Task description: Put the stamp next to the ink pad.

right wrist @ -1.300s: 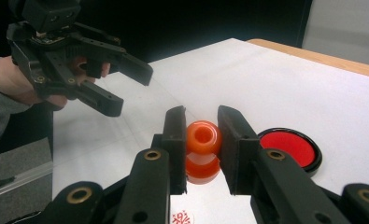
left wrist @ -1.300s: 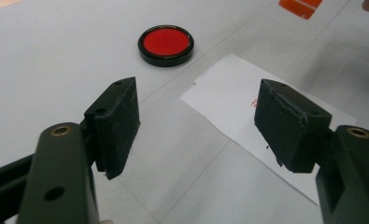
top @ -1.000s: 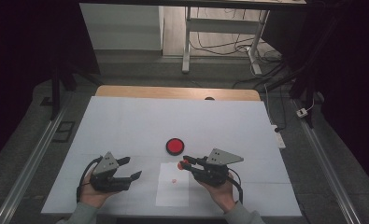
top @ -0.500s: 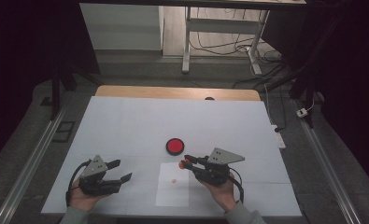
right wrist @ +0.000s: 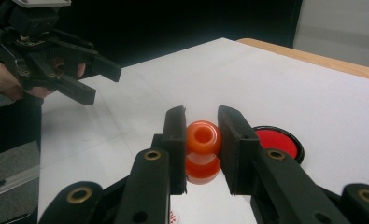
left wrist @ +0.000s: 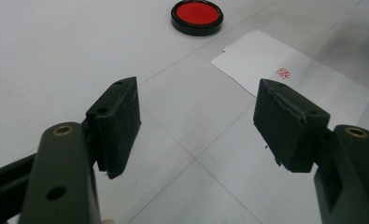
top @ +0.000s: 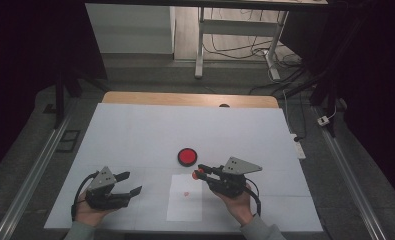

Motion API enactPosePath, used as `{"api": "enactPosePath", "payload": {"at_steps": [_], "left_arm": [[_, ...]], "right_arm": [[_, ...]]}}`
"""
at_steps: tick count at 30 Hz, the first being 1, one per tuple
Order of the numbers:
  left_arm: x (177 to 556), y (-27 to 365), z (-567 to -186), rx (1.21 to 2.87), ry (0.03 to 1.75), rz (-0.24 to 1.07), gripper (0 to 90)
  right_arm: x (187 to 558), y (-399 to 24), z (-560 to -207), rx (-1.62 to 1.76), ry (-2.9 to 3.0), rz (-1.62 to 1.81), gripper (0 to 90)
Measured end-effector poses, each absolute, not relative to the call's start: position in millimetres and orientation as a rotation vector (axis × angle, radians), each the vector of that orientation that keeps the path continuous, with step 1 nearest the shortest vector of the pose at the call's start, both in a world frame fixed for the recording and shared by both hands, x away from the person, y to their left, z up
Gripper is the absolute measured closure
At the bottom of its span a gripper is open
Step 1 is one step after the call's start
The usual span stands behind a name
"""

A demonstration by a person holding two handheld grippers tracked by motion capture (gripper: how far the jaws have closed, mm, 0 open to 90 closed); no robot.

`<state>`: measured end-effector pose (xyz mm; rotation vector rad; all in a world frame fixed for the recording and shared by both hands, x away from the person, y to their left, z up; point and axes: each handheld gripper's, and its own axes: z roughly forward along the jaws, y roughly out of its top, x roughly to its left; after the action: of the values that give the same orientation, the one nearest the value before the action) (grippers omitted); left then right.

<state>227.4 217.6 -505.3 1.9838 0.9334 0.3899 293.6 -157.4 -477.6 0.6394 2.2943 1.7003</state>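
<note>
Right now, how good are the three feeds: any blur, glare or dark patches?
High view: table evenly lit, surroundings nearly black. Left gripper view: near jaws soft, ink pad and stamped paper sharp. Right gripper view: orange stamp in the right gripper bright, slightly soft; background dark.

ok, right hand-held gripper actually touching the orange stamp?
Touching. In the right gripper view, the right hand-held gripper has both jaws pressed against the sides of the orange stamp, with no gap visible.

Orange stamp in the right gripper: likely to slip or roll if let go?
The orange stamp looks smooth and waisted, so the right gripper, pinching its rounded sides, may let it twist. Small, probably light. Laid sideways it would likely roll; stood on end, tip easily.
</note>
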Motion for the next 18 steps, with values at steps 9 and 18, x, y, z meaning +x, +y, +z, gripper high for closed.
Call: {"api": "enactPosePath", "payload": {"at_steps": [9, 18], "left_arm": [[229, 215, -507, 1.995, 0.935, 0.381, 31.9], [228, 215, -507, 1.997, 0.933, 0.379, 31.9]], "right_arm": [[304, -163, -476, 0.667, 2.273, 1.682, 72.5], [316, -167, -477, 0.705, 2.257, 1.637, 72.5]]}}
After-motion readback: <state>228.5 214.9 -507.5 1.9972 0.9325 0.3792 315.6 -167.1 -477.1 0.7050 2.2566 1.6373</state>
